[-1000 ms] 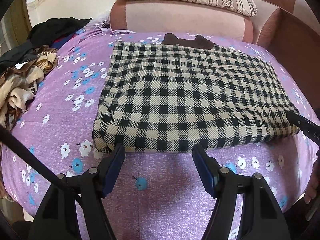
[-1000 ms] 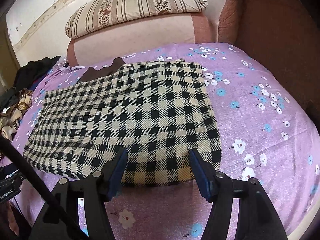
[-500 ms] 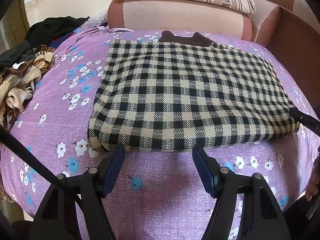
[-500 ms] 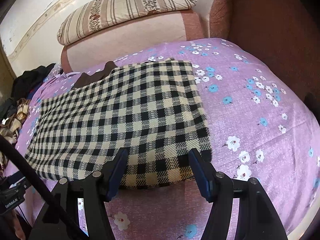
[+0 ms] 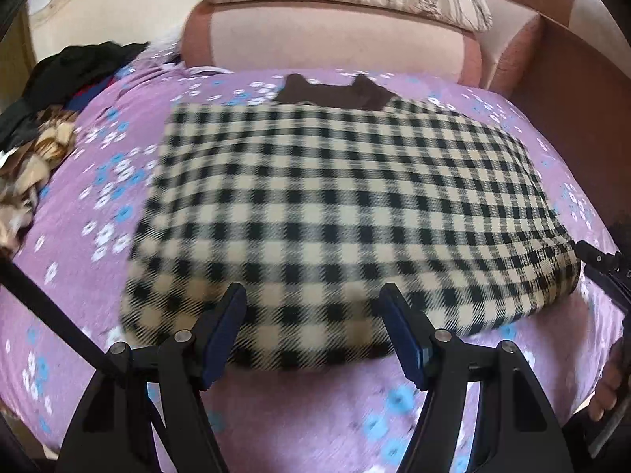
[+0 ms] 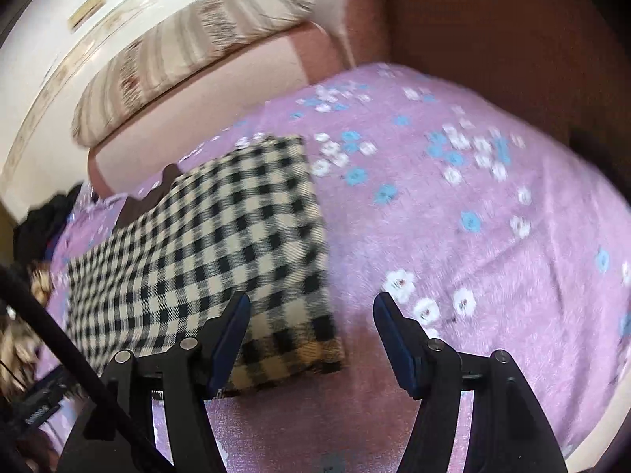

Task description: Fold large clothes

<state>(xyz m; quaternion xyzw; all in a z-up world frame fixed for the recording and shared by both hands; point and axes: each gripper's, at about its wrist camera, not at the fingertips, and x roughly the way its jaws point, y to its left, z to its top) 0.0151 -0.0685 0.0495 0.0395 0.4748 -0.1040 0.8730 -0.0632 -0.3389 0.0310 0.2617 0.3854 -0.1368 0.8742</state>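
Garment: checked cloth folded flat on purple bed cover
Left claw: wide open, empty, over near hem
Right claw: wide open, empty, straddling near right corner
Grip: pinch both near corners evenly, then fold away

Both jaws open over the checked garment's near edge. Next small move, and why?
Probably lower both grippers onto the near hem and close. The left gripper straddles the checked garment with nothing pinched; the right gripper is open at its near right corner, one finger over cloth, the other over the bedspread. Neither holds cloth yet.
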